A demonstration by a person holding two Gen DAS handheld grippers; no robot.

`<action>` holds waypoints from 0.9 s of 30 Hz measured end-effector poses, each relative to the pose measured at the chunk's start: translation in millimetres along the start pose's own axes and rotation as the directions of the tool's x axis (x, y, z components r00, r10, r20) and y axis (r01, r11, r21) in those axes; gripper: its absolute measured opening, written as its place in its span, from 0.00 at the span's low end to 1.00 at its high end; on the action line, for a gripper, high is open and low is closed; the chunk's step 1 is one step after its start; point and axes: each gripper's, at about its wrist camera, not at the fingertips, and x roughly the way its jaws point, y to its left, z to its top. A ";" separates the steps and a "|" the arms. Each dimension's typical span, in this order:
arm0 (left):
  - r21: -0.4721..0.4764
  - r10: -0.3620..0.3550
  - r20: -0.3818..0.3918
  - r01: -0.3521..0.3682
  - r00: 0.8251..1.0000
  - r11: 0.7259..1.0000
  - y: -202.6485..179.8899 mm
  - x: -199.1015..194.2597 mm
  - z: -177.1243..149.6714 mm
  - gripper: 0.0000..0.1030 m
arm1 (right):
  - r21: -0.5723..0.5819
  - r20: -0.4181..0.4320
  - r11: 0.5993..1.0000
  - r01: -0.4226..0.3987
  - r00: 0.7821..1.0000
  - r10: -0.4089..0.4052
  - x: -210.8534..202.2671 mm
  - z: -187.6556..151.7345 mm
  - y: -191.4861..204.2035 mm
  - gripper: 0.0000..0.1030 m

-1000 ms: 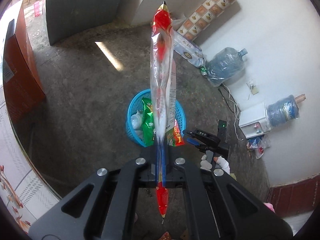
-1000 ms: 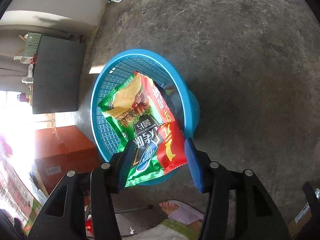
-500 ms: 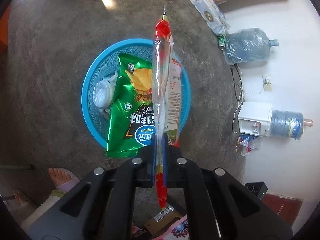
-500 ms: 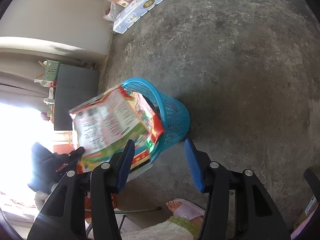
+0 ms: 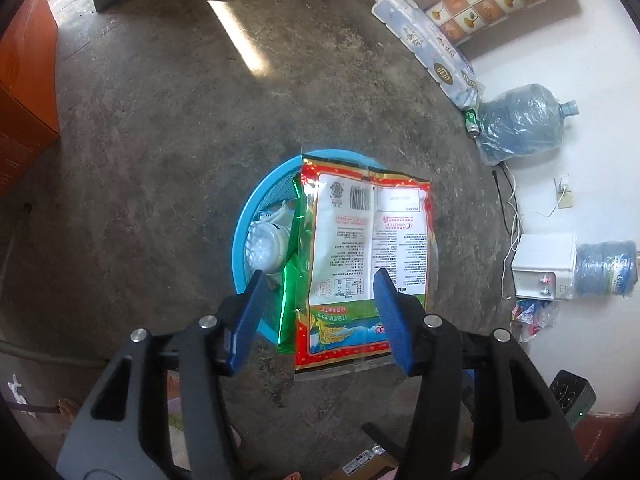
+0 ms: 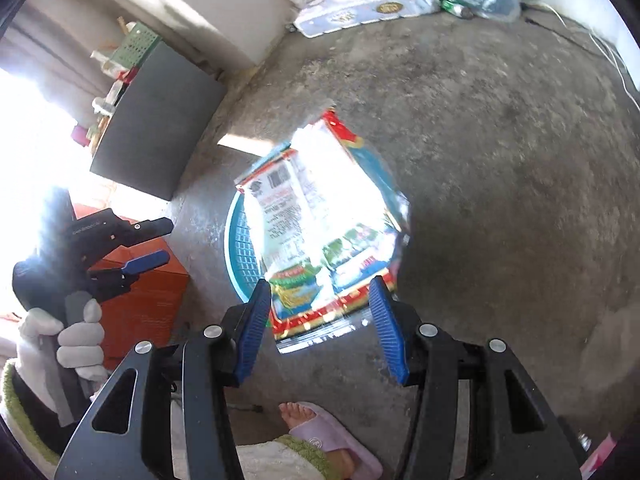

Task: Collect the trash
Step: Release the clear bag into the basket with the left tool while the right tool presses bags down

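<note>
the red-edged snack bag (image 5: 368,248) carries a barcode and fine print too small to read.

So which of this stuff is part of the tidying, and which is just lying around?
Part of the job:
- blue basket
- red-edged snack bag on top
- green wrapper under it
- white crumpled trash inside

Just lying about:
- water jug
- tissue pack
- orange box

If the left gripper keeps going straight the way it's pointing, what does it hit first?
Most likely the red and white wrapper, which lies right between the open left gripper fingers, over the blue basket. The basket is behind it. Depth is unclear.
</note>
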 end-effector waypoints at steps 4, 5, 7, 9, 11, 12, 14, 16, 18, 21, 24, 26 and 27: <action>0.082 -0.047 0.082 0.040 0.996 0.996 -1.1 -79.6 -15.1 0.51 | -0.145 -0.113 0.983 0.113 0.985 -0.130 77.3 26.1 36.4 0.36; 0.108 -0.063 0.107 0.051 0.992 0.993 1.0 -104.5 -24.3 0.51 | -0.152 -0.158 0.976 0.156 0.971 -0.180 102.5 31.5 36.3 0.35; 0.135 -0.120 0.135 0.101 0.984 0.986 13.7 -155.0 -49.7 0.51 | -0.167 -0.243 0.955 0.244 0.929 -0.280 153.1 37.4 27.4 0.26; 0.156 -0.176 0.171 0.149 0.970 0.976 34.5 -201.7 -81.5 0.53 | -0.163 -0.305 0.938 0.307 0.888 -0.344 189.6 42.8 17.2 0.23; 0.151 -0.149 0.234 0.115 0.961 0.982 62.7 -241.1 -116.9 0.53 | -0.148 -0.352 0.932 0.330 0.863 -0.361 213.5 48.1 12.0 0.22; 0.139 -0.121 0.266 0.087 0.956 0.986 78.7 -257.6 -135.5 0.53 | -0.148 -0.365 0.925 0.349 0.850 -0.380 222.8 50.4 10.7 0.22; 0.083 -0.045 0.321 0.020 0.946 0.996 114.7 -284.2 -172.9 0.53 | -0.168 -0.383 0.911 0.377 0.826 -0.413 240.3 53.7 10.3 0.22; -0.021 0.057 0.352 -0.053 0.934 0.998 149.5 -302.5 -206.6 0.53 | -0.177 -0.399 0.900 0.399 0.806 -0.437 256.1 55.0 9.1 0.22; -0.121 0.133 0.370 -0.094 0.919 0.988 178.1 -320.0 -238.2 0.53 | -0.181 -0.404 0.886 0.428 0.789 -0.464 268.1 56.4 7.2 0.22; -0.250 0.164 0.387 -0.069 0.907 0.966 210.3 -338.9 -272.9 0.53 | -0.144 -0.459 0.877 0.459 0.754 -0.470 284.2 53.5 -5.7 0.14; -0.316 0.194 0.404 -0.063 0.894 0.947 227.7 -349.5 -292.9 0.53 | -0.171 -0.471 0.853 0.494 0.719 -0.511 291.0 45.6 -7.8 0.12; -0.344 0.202 0.405 -0.056 0.892 0.937 236.6 -352.1 -297.6 0.53 | -0.173 -0.474 0.856 0.487 0.720 -0.506 286.7 46.4 -1.5 0.12; -0.350 0.203 0.408 -0.053 0.890 0.935 237.9 -353.9 -300.1 0.53 | -0.165 -0.478 0.865 0.474 0.729 -0.491 282.3 47.3 2.1 0.13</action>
